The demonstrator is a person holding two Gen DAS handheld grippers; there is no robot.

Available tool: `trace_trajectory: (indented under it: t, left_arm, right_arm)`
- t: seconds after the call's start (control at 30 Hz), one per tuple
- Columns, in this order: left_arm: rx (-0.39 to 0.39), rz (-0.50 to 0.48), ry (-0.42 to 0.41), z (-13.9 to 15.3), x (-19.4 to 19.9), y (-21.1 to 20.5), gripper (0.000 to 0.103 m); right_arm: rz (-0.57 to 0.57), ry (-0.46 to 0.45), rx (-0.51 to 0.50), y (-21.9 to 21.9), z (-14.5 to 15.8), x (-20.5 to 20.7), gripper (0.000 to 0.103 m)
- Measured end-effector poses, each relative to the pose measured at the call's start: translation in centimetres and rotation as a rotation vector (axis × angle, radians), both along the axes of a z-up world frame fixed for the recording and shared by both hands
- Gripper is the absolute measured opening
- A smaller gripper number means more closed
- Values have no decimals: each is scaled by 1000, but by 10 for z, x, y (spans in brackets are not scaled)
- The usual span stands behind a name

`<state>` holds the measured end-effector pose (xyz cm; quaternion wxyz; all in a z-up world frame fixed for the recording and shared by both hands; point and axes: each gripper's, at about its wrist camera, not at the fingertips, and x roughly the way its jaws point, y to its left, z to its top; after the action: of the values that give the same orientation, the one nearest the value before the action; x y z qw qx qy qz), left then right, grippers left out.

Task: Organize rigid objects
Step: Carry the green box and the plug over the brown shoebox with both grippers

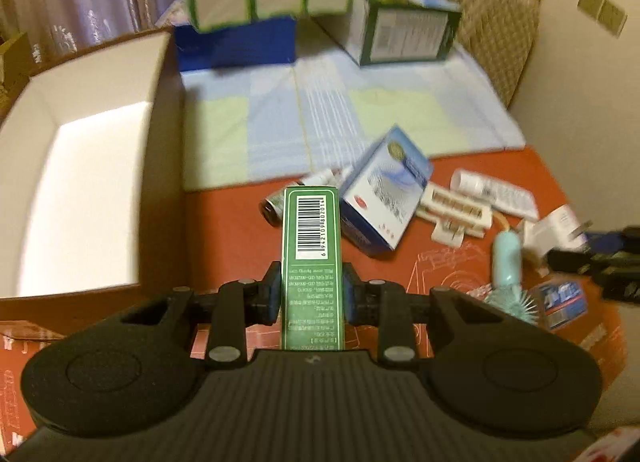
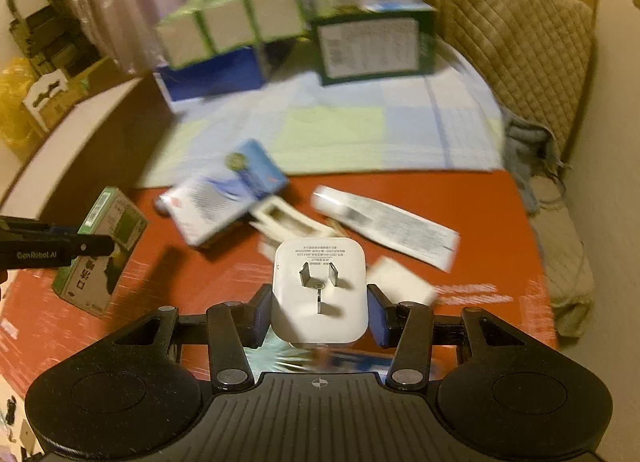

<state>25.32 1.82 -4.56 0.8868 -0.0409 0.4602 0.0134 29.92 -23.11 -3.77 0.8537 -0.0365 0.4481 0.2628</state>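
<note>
Red tabletop, cluttered. Open carton sits far left; left gripper clamps green box, long axis along the fingers, nearest the carton. Right gripper clamps white plug, farther off.

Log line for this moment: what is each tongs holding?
left tongs: shut on green carton | right tongs: shut on white plug adapter | open storage box: nothing visible inside
</note>
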Motion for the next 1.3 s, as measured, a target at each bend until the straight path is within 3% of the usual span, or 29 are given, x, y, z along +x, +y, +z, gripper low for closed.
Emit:
trace_trajectory:
  t: [0.33,0.53,0.83,1.3]
  left_arm:
    - [16,83,-125,73,-36,92,26]
    - [48,159,-153,85,-43,158,26]
    - [39,208,-91,60,-16,219,26]
    - [-29,214,44,4,12,250,26]
  right_arm:
    - [189,-50,130,138,36,-41,45]
    - [303,-92,191,224,48,-55,45]
    - [371,-84,168,323,34,-50,45]
    - [389,6,14,368,-13,-29,45]
